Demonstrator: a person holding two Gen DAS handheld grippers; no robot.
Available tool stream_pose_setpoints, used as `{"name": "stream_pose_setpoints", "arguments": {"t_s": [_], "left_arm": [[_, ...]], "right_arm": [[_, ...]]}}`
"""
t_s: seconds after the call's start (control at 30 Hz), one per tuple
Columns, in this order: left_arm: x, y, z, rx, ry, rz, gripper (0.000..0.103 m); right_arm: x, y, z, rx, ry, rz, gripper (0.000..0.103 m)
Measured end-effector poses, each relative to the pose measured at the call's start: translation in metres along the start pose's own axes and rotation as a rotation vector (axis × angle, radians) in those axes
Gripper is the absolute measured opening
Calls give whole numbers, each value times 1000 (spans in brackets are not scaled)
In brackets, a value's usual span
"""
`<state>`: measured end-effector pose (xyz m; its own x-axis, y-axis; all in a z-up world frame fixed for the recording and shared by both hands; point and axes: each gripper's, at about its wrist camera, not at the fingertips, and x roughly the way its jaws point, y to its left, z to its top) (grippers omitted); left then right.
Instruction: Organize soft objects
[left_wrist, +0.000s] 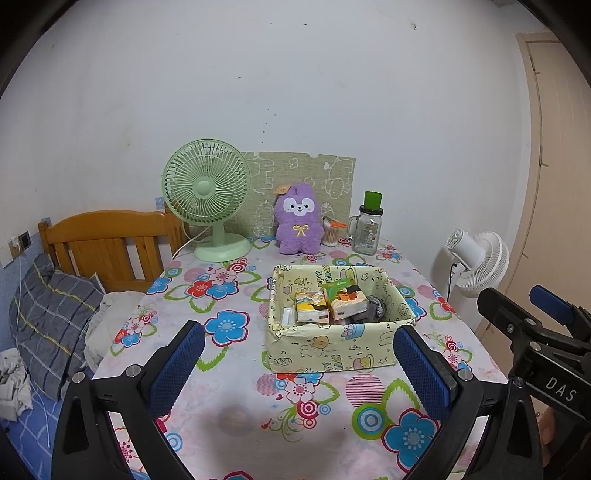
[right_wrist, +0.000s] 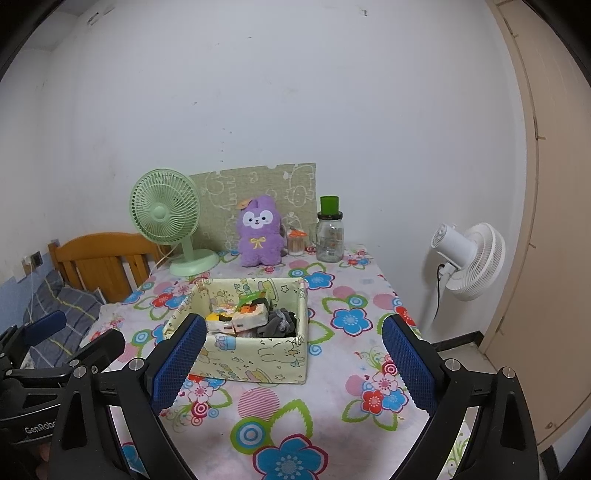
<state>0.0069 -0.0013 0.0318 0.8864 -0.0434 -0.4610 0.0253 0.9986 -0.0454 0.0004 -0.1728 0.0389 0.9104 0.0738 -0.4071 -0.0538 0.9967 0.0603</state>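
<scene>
A: Where did you have your left tongs (left_wrist: 299, 363)?

B: You held them over the near part of the counter (left_wrist: 236, 373), pads spread wide apart with nothing between them, just short of the yellow cartoon-print storage box (left_wrist: 332, 350).

A: And the right tongs (right_wrist: 293, 363)?

B: You kept those gaping too and empty, beside the left ones, the box just beyond their left pad (right_wrist: 179, 363).

A: What lay in the box?

B: Two tissue packs (left_wrist: 312, 308) side by side, a green packet (left_wrist: 338, 286) behind them, and grey socks (right_wrist: 279, 323) bunched on the right side.

A: And the purple plush toy (left_wrist: 298, 219)?

B: It sat upright at the counter's far edge, against a green patterned board (left_wrist: 325, 177), between the green desk fan (left_wrist: 207, 192) and a glass jar with a green lid (left_wrist: 367, 230), well apart from the box and from your tongs
</scene>
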Motion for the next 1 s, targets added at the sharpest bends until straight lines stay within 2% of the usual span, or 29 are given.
{"name": "stream_pose_setpoints", "arguments": {"t_s": [1.0], "left_arm": [[7,3,-1,-2,9,14,103]], "right_arm": [[6,-1,-2,17,14,-1,98]]}}
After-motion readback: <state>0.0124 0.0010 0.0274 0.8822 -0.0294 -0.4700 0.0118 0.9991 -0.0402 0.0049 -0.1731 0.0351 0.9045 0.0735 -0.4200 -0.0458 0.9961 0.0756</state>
